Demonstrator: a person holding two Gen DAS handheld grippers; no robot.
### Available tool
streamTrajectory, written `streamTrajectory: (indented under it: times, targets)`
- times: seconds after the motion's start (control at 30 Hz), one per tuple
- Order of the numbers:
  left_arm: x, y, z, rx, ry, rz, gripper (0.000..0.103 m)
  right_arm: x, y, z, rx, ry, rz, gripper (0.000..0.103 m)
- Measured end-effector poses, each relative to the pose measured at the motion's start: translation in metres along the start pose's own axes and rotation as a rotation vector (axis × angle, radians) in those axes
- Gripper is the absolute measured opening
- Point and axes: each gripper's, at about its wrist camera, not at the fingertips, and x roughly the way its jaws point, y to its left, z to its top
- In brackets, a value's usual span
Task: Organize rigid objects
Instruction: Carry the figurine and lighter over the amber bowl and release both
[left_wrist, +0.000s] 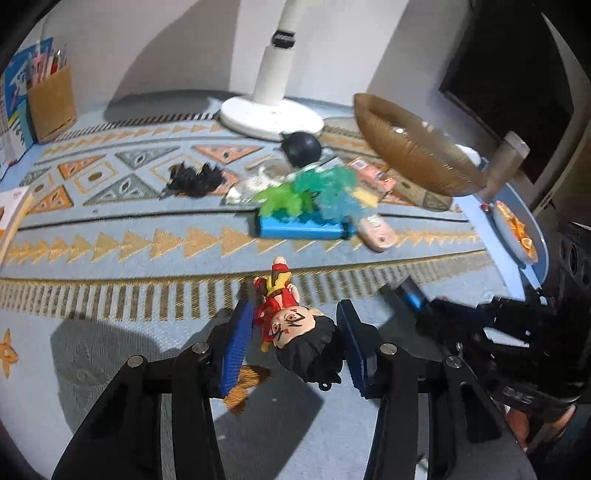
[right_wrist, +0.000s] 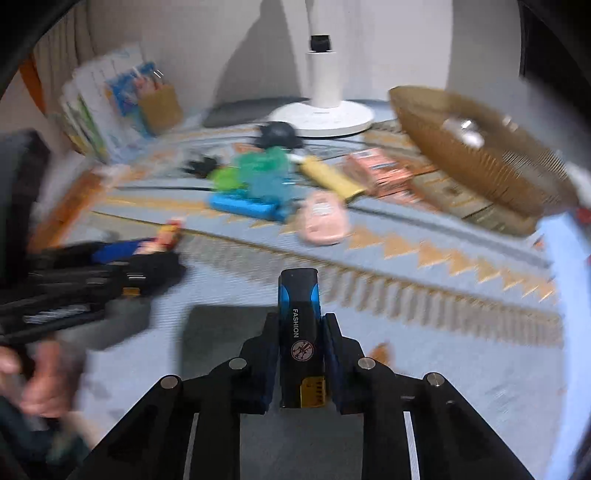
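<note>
A small figurine (left_wrist: 291, 325) in red clothes with black hair lies on the patterned cloth between the fingers of my left gripper (left_wrist: 295, 332), which is open around it; the left pad is close to its body. My right gripper (right_wrist: 300, 332) is shut on a black and blue lighter (right_wrist: 300, 325) marked FASHION and holds it above the cloth. It shows at the right of the left wrist view (left_wrist: 413, 295). The woven basket (left_wrist: 413, 147) stands at the back right, also in the right wrist view (right_wrist: 480, 151), which is blurred.
On the cloth lie a blue block with green plastic plants (left_wrist: 306, 206), a pink toy car (left_wrist: 376, 232), a yellow lighter (right_wrist: 328, 177), a black ball (left_wrist: 303, 147), a black hair piece (left_wrist: 195, 177) and orange boxes (right_wrist: 380, 173). A white fan base (left_wrist: 269, 114) and a pencil holder (left_wrist: 51, 99) stand behind.
</note>
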Motion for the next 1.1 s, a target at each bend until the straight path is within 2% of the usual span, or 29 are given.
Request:
streamTrajectory:
  times: [0.03,0.13,0.3,0.47,0.53,0.6,0.7,0.83,0.97,1.1]
  targets:
    - [-0.005,-0.003,0.002,0.007,-0.014,-0.007,0.044,-0.008,-0.002,0.001,0.04,-0.016,0.057,0.022]
    - [-0.019,-0.011,0.009,0.03,-0.054,-0.021,0.044,-0.032,-0.01,0.008,0.108,-0.074,0.148,0.022]
    - [-0.052,-0.031,0.033,0.081,-0.142,-0.051,0.044,-0.08,-0.025,0.03,0.146,-0.186,0.153,0.022]
    - [-0.088,-0.06,0.073,0.137,-0.265,-0.081,0.044,-0.152,-0.047,0.058,0.159,-0.361,0.023,0.022]
    - [-0.099,-0.079,0.094,0.163,-0.345,-0.028,0.044,-0.173,-0.058,0.068,0.166,-0.408,-0.068,0.022]
    - [-0.098,-0.095,0.112,0.179,-0.376,-0.022,0.044,-0.185,-0.074,0.086,0.184,-0.445,-0.175,0.022]
    - [-0.081,-0.111,0.137,0.181,-0.354,-0.065,0.044,-0.184,-0.092,0.105,0.213,-0.444,-0.212,0.022]
    - [-0.032,-0.131,0.161,0.175,-0.261,-0.097,0.044,-0.156,-0.123,0.121,0.264,-0.342,-0.26,0.022]
    - [0.025,-0.151,0.157,0.224,-0.17,-0.079,0.044,-0.116,-0.151,0.125,0.282,-0.205,-0.274,0.022]
    - [0.073,-0.164,0.152,0.256,-0.08,-0.084,0.044,-0.091,-0.164,0.125,0.266,-0.135,-0.303,0.022]
